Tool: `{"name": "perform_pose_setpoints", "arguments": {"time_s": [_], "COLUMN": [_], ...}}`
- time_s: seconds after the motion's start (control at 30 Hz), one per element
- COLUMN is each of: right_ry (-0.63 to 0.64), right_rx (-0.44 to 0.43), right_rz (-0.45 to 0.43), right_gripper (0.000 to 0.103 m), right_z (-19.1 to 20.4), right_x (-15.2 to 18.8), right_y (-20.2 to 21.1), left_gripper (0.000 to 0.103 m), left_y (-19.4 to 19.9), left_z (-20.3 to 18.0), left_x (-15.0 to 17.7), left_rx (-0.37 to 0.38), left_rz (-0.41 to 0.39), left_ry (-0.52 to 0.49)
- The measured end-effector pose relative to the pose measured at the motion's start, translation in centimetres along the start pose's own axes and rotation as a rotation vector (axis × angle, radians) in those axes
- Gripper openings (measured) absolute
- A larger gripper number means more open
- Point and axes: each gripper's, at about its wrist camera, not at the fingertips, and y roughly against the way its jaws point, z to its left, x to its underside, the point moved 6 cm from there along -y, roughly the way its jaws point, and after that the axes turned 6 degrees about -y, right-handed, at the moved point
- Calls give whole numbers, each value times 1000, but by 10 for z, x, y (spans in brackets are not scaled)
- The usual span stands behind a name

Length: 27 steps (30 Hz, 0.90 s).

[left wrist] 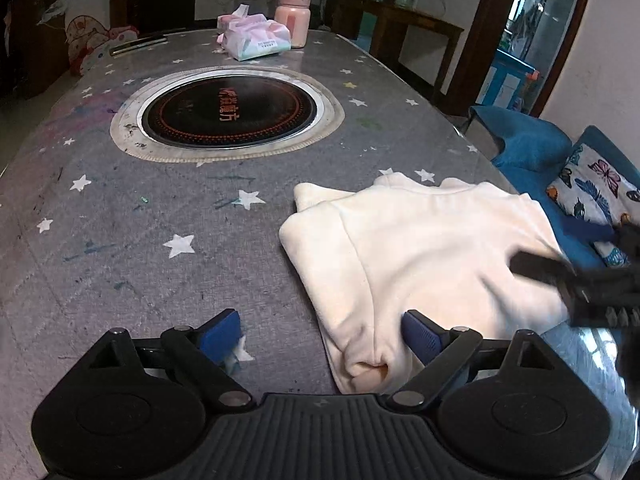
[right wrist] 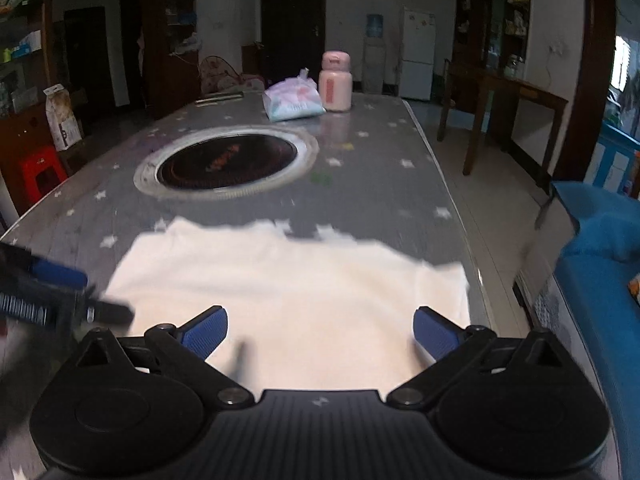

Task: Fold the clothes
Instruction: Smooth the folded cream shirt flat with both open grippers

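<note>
A cream garment (left wrist: 420,248) lies folded flat on the near right part of the grey star-patterned table (left wrist: 160,220). My left gripper (left wrist: 322,336) is open, its blue pads wide apart astride the garment's near left corner, the right pad resting against the cloth. In the right wrist view my right gripper (right wrist: 320,336) is open low over the near edge of the same garment (right wrist: 280,280), nothing pinched. Each view catches the other tool blurred: the right one's fingers (left wrist: 536,266) over the cloth's right side, the left one's fingers (right wrist: 60,274) at the left edge.
A round black cooktop (left wrist: 228,114) is set into the table's middle. Tissue packs (left wrist: 258,38) and a pink bottle (left wrist: 293,16) stand at the far end. A blue sofa (right wrist: 600,248) with a butterfly cushion (left wrist: 600,188) is close on the right. A wooden side table (right wrist: 508,92) stands beyond.
</note>
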Motion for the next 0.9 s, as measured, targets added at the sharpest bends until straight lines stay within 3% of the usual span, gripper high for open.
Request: {"name": "perform_pose_setpoints", "arguments": {"time_s": [0.33, 0.53, 0.73, 0.9], "right_ry": [107, 95, 54, 55], "right_rx": [-26, 6, -6, 4], "right_rz": [69, 105, 92, 52], "right_gripper": [101, 103, 103, 103], "right_z": [39, 44, 39, 31], "right_x": [-31, -35, -40, -46], "right_y": [-78, -111, -116, -92], "left_gripper": [95, 96, 97, 96], "left_y": [-5, -7, -8, 3], "left_z": [0, -3, -3, 3], "left_x": [5, 7, 7, -2], "left_rx": [22, 18, 24, 34], "left_rz": [24, 26, 34, 11], "left_ry": [-24, -68, -77, -48]}}
